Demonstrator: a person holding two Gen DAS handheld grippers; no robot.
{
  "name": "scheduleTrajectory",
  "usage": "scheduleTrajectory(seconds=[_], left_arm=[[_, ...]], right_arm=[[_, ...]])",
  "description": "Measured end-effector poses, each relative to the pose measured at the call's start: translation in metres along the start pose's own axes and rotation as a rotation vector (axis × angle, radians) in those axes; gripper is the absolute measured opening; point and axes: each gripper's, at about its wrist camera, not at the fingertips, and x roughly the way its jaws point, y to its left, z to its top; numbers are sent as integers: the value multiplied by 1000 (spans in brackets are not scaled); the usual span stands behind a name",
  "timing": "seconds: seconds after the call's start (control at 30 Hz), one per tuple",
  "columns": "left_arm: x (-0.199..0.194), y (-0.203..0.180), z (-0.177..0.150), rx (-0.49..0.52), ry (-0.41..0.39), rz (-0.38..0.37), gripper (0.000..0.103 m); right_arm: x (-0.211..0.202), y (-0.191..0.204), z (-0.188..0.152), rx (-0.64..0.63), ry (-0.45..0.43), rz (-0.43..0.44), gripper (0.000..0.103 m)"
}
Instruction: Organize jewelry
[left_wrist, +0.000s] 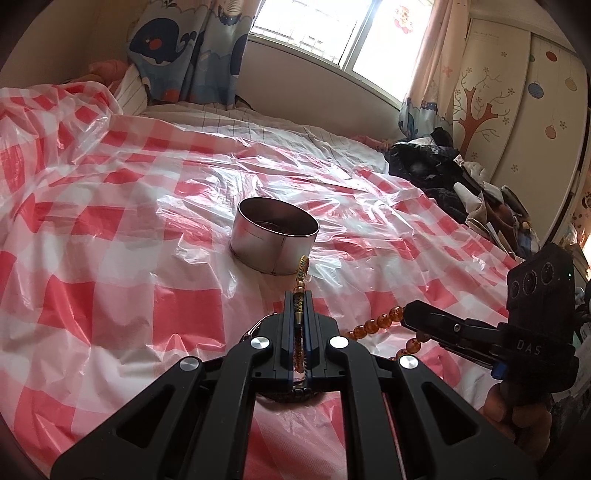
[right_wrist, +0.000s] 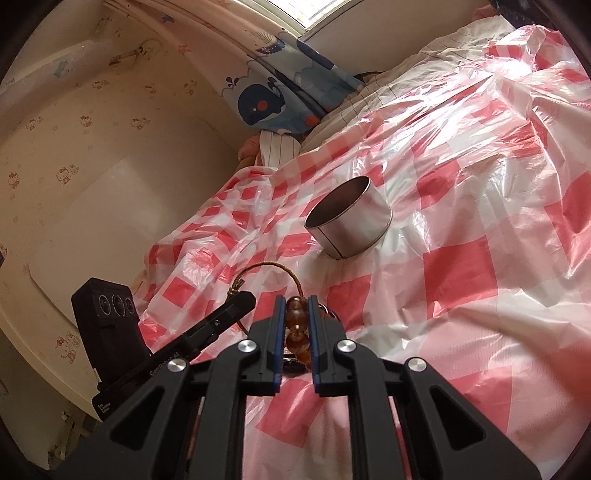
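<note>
Two pieces of jewelry are held above the bed: a gold braided cord pinched in the fully closed left hand-held gripper, and an amber bead string clamped between the right hand-held gripper's nearly closed pads. Beyond them a round metal tin stands on the red-checked plastic sheet.

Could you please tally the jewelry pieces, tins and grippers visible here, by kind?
Jewelry pieces: 2, a gold cord bracelet and an amber bead bracelet
Tins: 1, tin
Grippers: 2, left gripper and right gripper
Total: 5
</note>
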Motion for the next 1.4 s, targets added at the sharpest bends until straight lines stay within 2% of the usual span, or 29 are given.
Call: scheduleTrajectory(seconds=[0.13,0.4,0.73,1.07,1.13,1.17,1.23,1.3,1.4], left_arm=[[0,3,1,-8,6,5,4],[2,-13,18,35,-13,-15,4],[17,-16,52,20,-57,-19,4],[48,-22,95,8,-132,-10,4],[70,-15,99,-2,-80,46,5],[89,-8,99,-19,6,65,14],[110,5,91,-62,115,133,20],[105,8,84,-63,109,124,24],[90,9,72,-44,95,143,38]], right_arm=[[0,-8,0,37,3,-10,12],[6,11,17,-25,-20,3,12],[22,20,53,-76,-41,0,12],[55,39,107,-192,-108,7,12],[71,37,112,-230,-91,-43,13],[86,31,114,-231,-47,-84,15],[103,14,112,-184,22,-125,39],[99,3,107,-158,20,-147,39],[83,-4,96,-134,18,-161,39]])
